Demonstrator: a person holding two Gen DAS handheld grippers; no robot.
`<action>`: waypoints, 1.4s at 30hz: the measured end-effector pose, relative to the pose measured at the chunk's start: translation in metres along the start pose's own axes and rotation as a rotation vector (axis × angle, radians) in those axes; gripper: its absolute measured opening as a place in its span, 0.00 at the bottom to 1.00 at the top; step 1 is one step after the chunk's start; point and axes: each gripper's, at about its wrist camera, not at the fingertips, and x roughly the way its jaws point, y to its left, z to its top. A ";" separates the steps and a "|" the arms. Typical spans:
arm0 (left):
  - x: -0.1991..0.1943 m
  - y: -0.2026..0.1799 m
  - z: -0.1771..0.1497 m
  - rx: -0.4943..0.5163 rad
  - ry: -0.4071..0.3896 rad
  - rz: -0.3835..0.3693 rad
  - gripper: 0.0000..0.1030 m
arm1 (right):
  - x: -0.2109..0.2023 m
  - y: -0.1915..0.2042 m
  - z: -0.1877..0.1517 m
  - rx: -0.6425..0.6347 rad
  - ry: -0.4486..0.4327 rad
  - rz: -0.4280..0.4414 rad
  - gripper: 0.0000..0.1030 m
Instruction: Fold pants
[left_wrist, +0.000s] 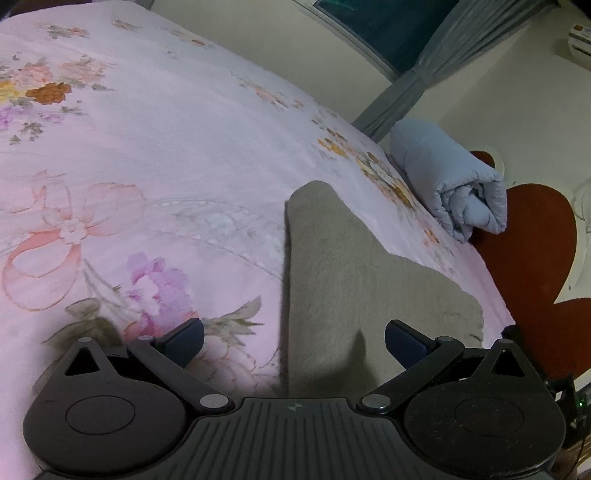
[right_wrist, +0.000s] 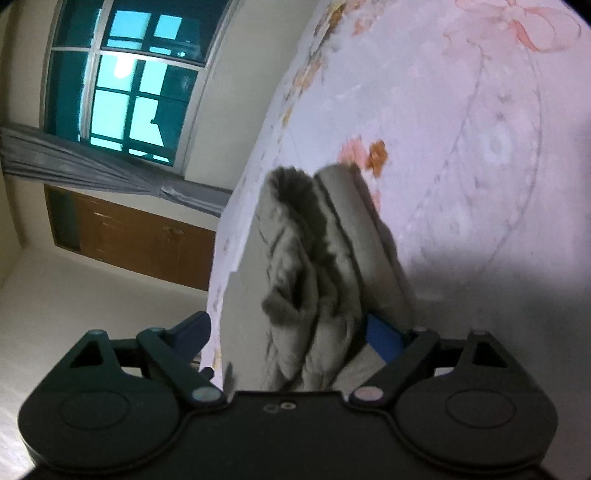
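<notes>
Bed (left_wrist: 155, 155), covered with a pale pink floral sheet: carries the pants.

Pants (left_wrist: 343, 280), grey-beige, soft fabric: in the left wrist view they lie flat on the sheet near the bed's edge, already doubled into a rough wedge with one narrow end pointing away. In the right wrist view the same pants (right_wrist: 325, 266) show as bunched, stacked folds close in front of the camera; that picture is blurred.

Left tool (left_wrist: 293, 339): jaws spread wide, blue pads well apart, over the near end of the pants; the pads press on nothing.

Right tool (right_wrist: 291, 336): jaws spread wide, with folds of the pants lying between them. The pad on the right sits just beside or against the cloth; the pad on the left stands clear of it. No pinch is visible.

Rolled light-blue quilt (left_wrist: 450, 184): beside the bed's far edge, next to a red-brown headboard (left_wrist: 532, 236).

Window (right_wrist: 129, 81) with a tied grey curtain (right_wrist: 110, 166), and a brown wooden door (right_wrist: 133, 236): on the wall beyond the bed.
</notes>
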 end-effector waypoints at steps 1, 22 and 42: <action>-0.003 0.002 -0.001 -0.004 -0.003 0.000 1.00 | 0.000 0.002 -0.001 0.008 -0.008 -0.002 0.80; -0.004 0.005 0.001 0.010 0.007 -0.012 1.00 | -0.025 0.012 0.013 -0.088 -0.178 -0.068 0.83; 0.048 -0.013 0.052 -0.027 -0.021 0.001 1.00 | 0.058 0.067 0.049 -0.223 -0.070 0.041 0.77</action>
